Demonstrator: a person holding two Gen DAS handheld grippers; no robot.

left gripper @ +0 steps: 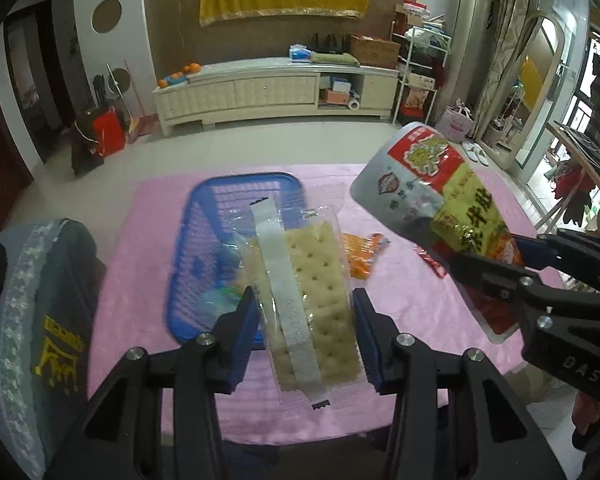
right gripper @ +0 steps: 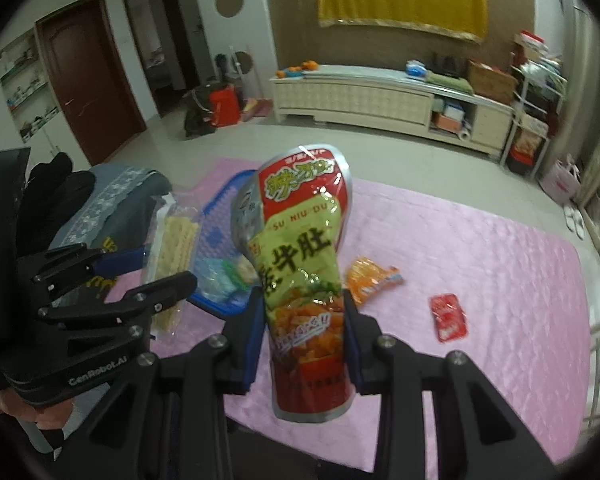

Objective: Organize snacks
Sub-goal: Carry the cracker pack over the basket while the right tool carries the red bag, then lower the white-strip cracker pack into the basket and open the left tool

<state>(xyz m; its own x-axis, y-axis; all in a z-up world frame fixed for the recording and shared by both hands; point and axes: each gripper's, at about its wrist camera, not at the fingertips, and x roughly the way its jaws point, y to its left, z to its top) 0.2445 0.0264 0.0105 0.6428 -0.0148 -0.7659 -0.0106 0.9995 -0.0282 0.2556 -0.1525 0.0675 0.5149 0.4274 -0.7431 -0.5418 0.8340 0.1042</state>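
Blue basket [left gripper: 204, 240] behind held cracker pack [left gripper: 308, 304] and pouch [right gripper: 300, 280].

Left gripper [left gripper: 306, 332]: matte black frame of angular, open-webbed struts, with round silver screw heads at each linkage joint. Its fingers [left gripper: 242, 332] are lined with blue pads on the inner faces. White lettering "GenRobot.AI" is printed along its body, legible from the right wrist view.

Right gripper [right gripper: 304, 344]: same black construction, silver screw heads and blue-lined fingers [right gripper: 254, 340]. White letters "DAS" are marked on its side housing, seen from the left wrist view.
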